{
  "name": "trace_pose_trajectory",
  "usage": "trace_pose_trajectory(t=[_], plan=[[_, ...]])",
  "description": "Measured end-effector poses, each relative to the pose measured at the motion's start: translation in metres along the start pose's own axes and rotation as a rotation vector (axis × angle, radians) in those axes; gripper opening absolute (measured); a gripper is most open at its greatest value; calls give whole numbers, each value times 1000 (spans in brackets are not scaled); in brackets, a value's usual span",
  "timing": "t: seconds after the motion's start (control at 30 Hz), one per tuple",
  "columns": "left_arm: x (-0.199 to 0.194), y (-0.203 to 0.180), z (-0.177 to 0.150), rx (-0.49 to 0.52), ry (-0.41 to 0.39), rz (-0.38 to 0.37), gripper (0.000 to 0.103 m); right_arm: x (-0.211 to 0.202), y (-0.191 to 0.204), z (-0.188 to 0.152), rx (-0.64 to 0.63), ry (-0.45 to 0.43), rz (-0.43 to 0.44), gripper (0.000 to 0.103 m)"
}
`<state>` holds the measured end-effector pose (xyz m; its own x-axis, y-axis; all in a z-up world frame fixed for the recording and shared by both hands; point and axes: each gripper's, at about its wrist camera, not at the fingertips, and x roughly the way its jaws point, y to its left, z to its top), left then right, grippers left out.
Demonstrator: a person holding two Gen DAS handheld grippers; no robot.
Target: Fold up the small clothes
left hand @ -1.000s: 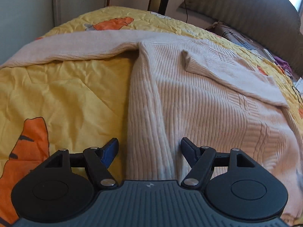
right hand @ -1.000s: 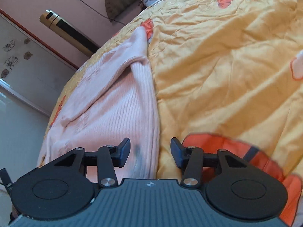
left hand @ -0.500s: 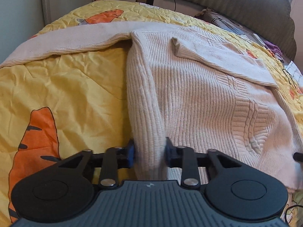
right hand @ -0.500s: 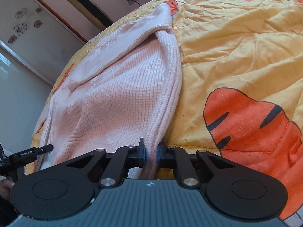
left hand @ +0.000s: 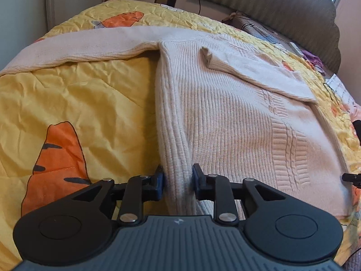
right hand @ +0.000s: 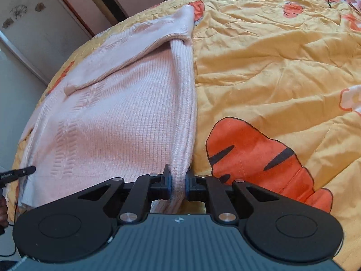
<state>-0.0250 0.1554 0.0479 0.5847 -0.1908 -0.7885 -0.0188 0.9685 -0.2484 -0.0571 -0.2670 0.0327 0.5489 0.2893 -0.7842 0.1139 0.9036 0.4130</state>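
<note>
A pale pink ribbed knit sweater (left hand: 237, 122) lies flat on a yellow quilt (left hand: 90, 103) with orange carrot prints. One sleeve (left hand: 255, 72) is folded across its body; the other sleeve (left hand: 94, 45) stretches out to the left. My left gripper (left hand: 177, 181) is shut on the sweater's left hem corner. My right gripper (right hand: 177, 184) is shut on the sweater's (right hand: 117, 117) opposite hem corner, where the side edge bunches into a ridge. Both corners are pulled taut toward the cameras.
A padded headboard (left hand: 282, 11) stands at the far right of the bed, with small items beside it. A wall and door frame (right hand: 67, 18) lie beyond the bed. The other gripper's tip (right hand: 18, 172) shows at the left edge of the right wrist view.
Both grippers were open a second ago, one at each side of the hem. They have closed on the hem corners and lifted them slightly, bunching the side edges.
</note>
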Motion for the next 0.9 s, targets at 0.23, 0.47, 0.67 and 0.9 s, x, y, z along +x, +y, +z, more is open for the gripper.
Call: trace_pose_trajectory(t=[0.23, 0.47, 0.67, 0.9], plan=[[-44, 91, 37, -394, -356, 48, 86, -46, -13, 32, 204, -233, 128, 59], [-22, 242, 61, -1031, -521, 63, 86, -4, 41, 60, 156, -209, 279, 59], [5, 281, 77, -1132, -499, 47, 85, 42, 100, 57, 81, -85, 366, 59], [29, 299, 101, -1133, -475, -5, 84, 56, 131, 59, 41, -27, 392, 59]])
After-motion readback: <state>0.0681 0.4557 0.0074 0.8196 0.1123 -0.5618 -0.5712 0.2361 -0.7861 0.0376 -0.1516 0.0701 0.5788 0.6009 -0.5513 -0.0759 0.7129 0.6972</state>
